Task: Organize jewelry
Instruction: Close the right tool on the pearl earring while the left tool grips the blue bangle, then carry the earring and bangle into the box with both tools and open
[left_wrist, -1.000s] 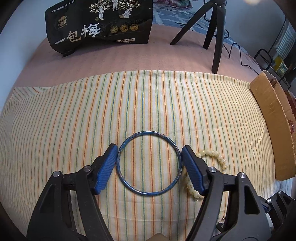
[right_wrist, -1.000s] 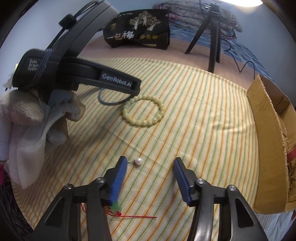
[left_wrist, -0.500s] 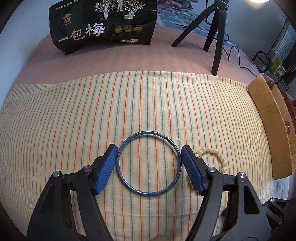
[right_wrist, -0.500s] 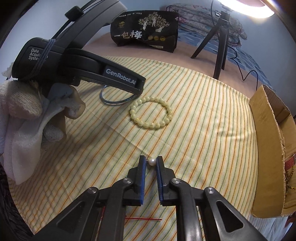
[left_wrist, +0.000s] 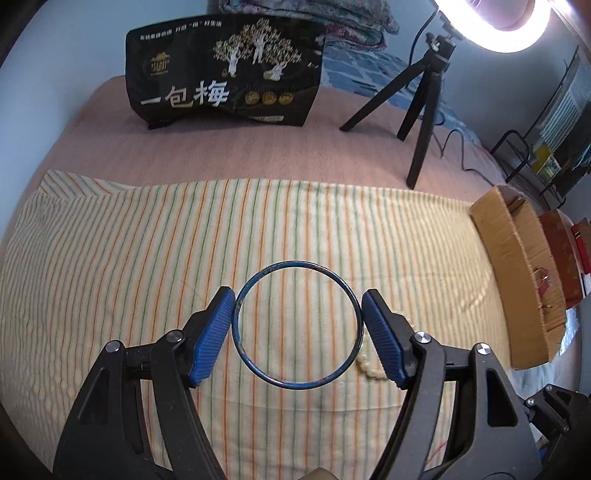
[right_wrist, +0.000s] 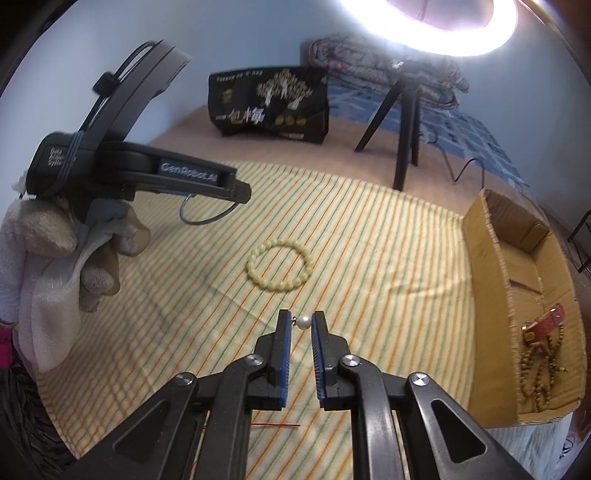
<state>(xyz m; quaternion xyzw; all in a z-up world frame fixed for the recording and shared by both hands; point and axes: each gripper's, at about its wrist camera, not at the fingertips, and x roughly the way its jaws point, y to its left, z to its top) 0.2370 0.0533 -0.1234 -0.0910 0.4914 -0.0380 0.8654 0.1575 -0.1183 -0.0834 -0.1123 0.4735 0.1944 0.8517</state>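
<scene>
Through the left wrist camera we see our left gripper (left_wrist: 298, 325) clamped on the blue bangle (left_wrist: 297, 325) — one blue pad presses each side of the ring, which is held above the striped cloth (left_wrist: 147, 258). A few pale beads of the cream bead bracelet (left_wrist: 369, 367) peek out just under the right-hand pad. The cardboard box (left_wrist: 517, 266) sits at the cloth's right edge, and a black snack bag (left_wrist: 221, 70) and a tripod (left_wrist: 421, 107) stand farther back.

Through the right wrist camera, our right gripper (right_wrist: 302, 325) pinches a small pearl earring (right_wrist: 303, 322) between its fingertips — the pearl sits at the very tips, lifted off the cloth. The bead bracelet lies flat just beyond the tips. To the left, the other gripper carries the bangle in the air. The box on the right holds brown bead strands (right_wrist: 539, 373) and a red item (right_wrist: 546, 323).
</scene>
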